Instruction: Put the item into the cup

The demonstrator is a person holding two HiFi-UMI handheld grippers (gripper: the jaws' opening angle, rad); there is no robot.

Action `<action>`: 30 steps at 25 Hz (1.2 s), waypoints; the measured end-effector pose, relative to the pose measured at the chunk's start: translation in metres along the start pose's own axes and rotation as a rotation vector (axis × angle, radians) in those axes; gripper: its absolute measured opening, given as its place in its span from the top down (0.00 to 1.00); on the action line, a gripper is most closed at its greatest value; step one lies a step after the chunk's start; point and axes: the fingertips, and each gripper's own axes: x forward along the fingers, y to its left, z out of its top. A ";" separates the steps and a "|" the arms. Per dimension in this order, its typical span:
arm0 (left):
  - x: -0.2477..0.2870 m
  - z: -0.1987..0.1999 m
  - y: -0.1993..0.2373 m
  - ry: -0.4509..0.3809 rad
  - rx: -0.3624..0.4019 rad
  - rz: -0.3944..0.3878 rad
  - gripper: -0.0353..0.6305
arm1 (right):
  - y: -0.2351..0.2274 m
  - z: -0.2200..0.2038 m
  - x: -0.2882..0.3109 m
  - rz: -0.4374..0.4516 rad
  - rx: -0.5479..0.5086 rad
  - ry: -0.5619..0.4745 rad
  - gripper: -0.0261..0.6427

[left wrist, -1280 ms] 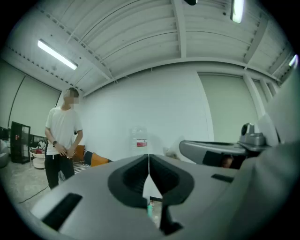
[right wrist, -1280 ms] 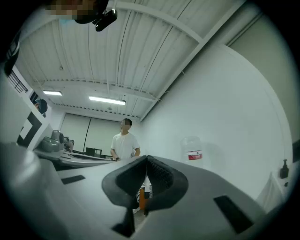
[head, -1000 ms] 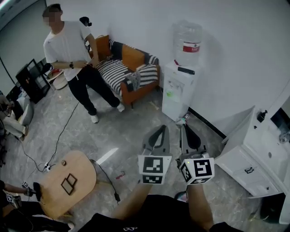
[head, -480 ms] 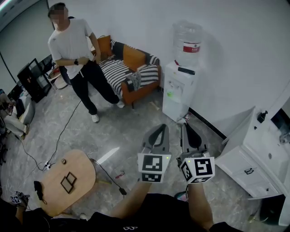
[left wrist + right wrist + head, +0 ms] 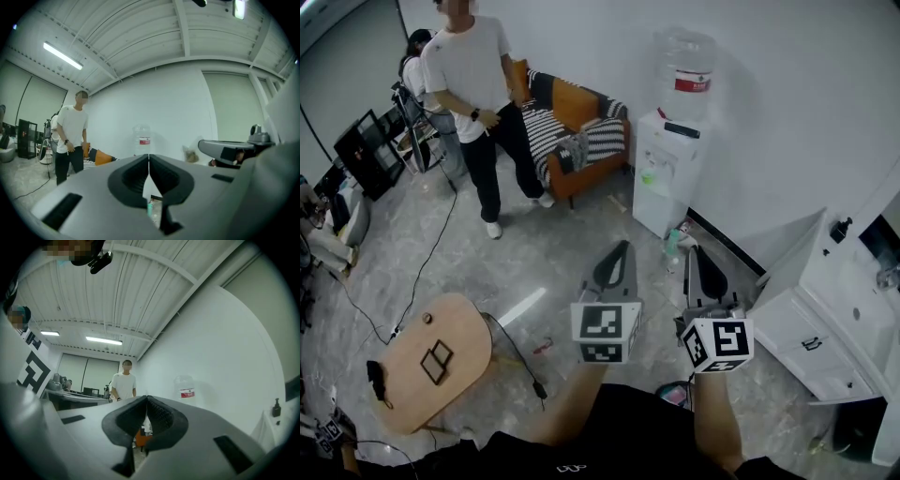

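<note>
Cup, item: location cannot be told. Left hand-held gripper (image 5: 619,248): grey plastic, black ribbed pads (image 5: 132,177) pressed together, empty. Right hand-held gripper (image 5: 701,255): same build, jaws together, empty. Beyond both: white boxy water dispenser (image 5: 666,173).

White walls (image 5: 787,112) closed in a grey marble-patterned floor (image 5: 553,267). An orange sofa (image 5: 573,104) with striped cushions stood against the far wall, a water dispenser (image 5: 667,169) beside it and a white cabinet (image 5: 839,314) at the right. A small wooden table (image 5: 471,323) sat at the near left, and strip lights (image 5: 63,55) glowed overhead.
</note>
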 end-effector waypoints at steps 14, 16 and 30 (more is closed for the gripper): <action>0.017 0.016 -0.011 -0.045 0.047 0.003 0.93 | -0.024 0.009 0.003 0.015 -0.011 -0.047 0.94; 0.027 0.015 -0.006 -0.048 0.042 0.004 0.93 | -0.027 0.005 0.013 0.008 -0.023 -0.044 0.94; 0.197 -0.013 0.089 0.009 0.005 0.006 0.93 | -0.056 -0.058 0.197 0.020 -0.013 0.029 0.94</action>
